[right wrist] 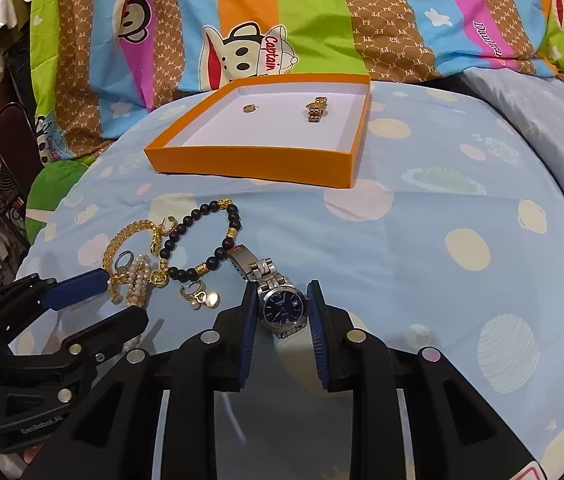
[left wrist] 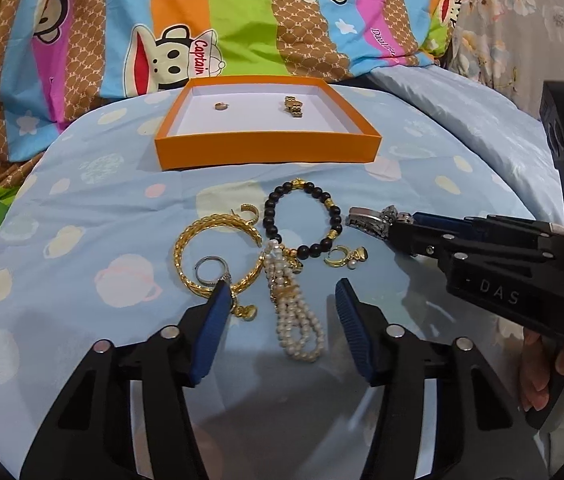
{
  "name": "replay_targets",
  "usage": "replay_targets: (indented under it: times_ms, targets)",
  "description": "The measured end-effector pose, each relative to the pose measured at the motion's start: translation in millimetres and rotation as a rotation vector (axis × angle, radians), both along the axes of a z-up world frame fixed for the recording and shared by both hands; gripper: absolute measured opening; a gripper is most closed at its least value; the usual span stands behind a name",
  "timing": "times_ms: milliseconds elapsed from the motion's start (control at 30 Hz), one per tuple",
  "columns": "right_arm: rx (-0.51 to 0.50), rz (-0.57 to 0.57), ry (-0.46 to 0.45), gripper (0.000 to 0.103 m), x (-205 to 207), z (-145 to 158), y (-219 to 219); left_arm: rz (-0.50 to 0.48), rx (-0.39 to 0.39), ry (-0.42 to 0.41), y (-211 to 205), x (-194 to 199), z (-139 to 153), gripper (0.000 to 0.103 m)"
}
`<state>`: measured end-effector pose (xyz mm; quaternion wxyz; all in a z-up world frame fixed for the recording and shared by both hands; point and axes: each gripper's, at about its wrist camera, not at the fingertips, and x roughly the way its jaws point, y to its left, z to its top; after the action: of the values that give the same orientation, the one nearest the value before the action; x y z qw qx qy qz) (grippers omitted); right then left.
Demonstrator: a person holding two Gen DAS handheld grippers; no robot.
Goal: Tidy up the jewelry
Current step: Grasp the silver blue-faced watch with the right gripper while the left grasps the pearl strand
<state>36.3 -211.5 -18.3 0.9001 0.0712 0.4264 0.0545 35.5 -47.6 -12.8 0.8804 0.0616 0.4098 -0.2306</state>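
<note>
Only the right wrist view shows the silver watch [right wrist: 282, 307] face-on: its blue dial sits between the blue pads [right wrist: 248, 336] of the right gripper [right wrist: 282, 316], which is closed on the case, with the steel band trailing away over the light blue bedspread [right wrist: 422, 232]. From the left wrist view the same watch [left wrist: 374, 219] is only a bit of clasp and band poking out past the right gripper [left wrist: 392, 227], the dial hidden.

The left gripper [left wrist: 282, 300] hangs spread wide over the jewelry pile, its pads either side of the pearl strand [left wrist: 296, 312]; one pad [left wrist: 213, 312] covers part of the gold bangle [left wrist: 217, 256] (a silver ring [left wrist: 211, 270] lies inside the bangle's loop). Beside these lie the black bead bracelet [left wrist: 302, 220] and a gold earring [left wrist: 346, 258].

Toward the far edge of the bed, the orange box [left wrist: 267, 152] holds a gold watch [left wrist: 294, 106] and a small round piece [left wrist: 220, 107] too small to identify. Behind it runs the striped cartoon blanket [left wrist: 221, 20]
</note>
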Motion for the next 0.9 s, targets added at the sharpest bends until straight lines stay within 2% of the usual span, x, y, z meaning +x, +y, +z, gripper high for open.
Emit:
replay_targets:
  times_ms: [167, 300, 400, 600, 767, 900]
  targets:
    - [0.008, 0.000, 0.004, 0.024, 0.7, -0.2, -0.8, -0.009, 0.015, 0.012, -4.5, 3.8, -4.0, 0.042]
    - [0.008, 0.000, 0.003, 0.024, 0.5, -0.2, -0.7, -0.002, 0.019, 0.017, -2.3, 5.0, -5.6, 0.025]
    - [0.009, -0.001, 0.003, 0.024, 0.4, -0.3, -0.8, -0.013, -0.001, 0.023, -0.2, 4.7, -4.9, 0.016]
    - [0.017, -0.011, -0.014, 0.024, -1.9, 2.5, -1.6, -0.024, -0.034, 0.021, 4.5, 1.7, -1.9, 0.015]
    - [0.033, -0.024, -0.054, 0.024, -7.1, 10.7, -7.1, -0.036, -0.080, -0.034, 11.4, -7.6, 12.0, 0.015]
    - [0.041, -0.032, -0.099, 0.024, -12.9, 21.2, -10.0, -0.045, -0.124, -0.030, 15.2, -7.4, 20.0, 0.015]
